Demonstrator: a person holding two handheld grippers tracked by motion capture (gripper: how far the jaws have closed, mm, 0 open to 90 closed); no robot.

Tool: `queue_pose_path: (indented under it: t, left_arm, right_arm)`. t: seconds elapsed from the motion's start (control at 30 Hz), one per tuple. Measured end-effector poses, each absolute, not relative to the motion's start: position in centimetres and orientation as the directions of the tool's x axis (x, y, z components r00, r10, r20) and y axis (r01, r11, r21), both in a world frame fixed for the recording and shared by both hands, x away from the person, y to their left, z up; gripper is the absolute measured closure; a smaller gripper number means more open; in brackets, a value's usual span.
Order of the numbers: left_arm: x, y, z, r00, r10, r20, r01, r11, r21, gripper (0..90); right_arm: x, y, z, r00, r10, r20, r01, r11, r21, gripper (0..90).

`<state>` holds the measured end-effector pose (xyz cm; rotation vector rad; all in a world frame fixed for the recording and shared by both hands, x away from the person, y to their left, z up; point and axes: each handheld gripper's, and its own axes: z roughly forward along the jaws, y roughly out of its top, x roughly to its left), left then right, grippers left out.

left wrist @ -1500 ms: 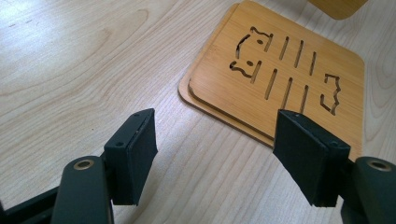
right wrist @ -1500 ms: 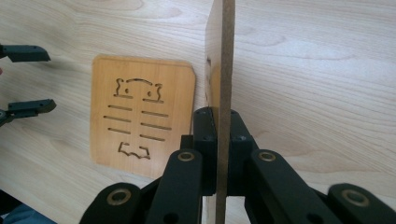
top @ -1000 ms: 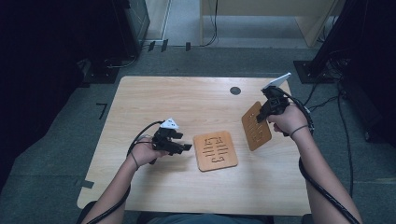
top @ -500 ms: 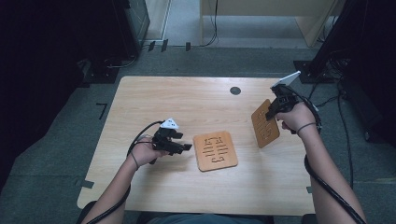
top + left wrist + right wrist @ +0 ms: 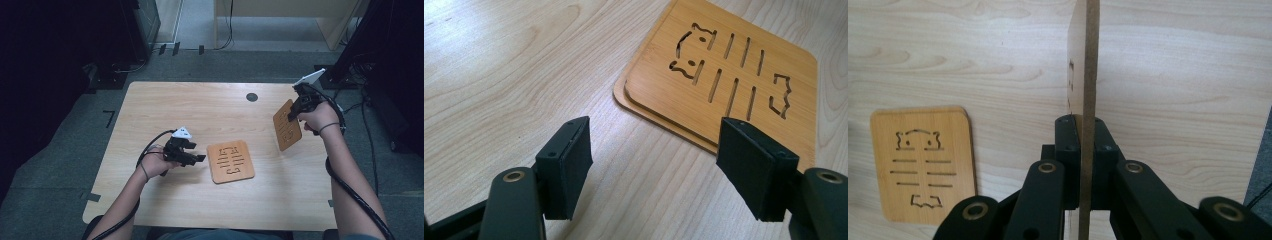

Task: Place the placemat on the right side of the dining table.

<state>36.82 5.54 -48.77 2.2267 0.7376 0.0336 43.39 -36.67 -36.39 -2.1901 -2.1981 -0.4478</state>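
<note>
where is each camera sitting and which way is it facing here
High view: fixed above the person's side, looking forward and down on the table; both forearms show, with the left hand-held gripper and the right hand-held gripper.
Left gripper view: rides the left hand-held gripper, looking along its open jaws at the flat stack of boards.
Right gripper view: rides the right hand-held gripper, looking down along jaws shut on the lifted board.
Shared: all three show the flat stack of boards on the table.

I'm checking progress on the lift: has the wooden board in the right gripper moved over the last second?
Yes. The held board in the right gripper has shifted rightward, away from the boards on the table toward the table's right edge.
</note>
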Motion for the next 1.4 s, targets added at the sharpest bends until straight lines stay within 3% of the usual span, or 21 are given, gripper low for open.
queue_pose_path:
  t: [1.4]
  left_arm:
    - [36.8,5.4,-49.0,0.836,0.510,-0.202,0.494,-0.540,0.682,29.3]
  right_arm:
    - [48.3,-37.5,-37.4,0.025,0.966,0.258,0.971,-0.085,0.225,87.6]
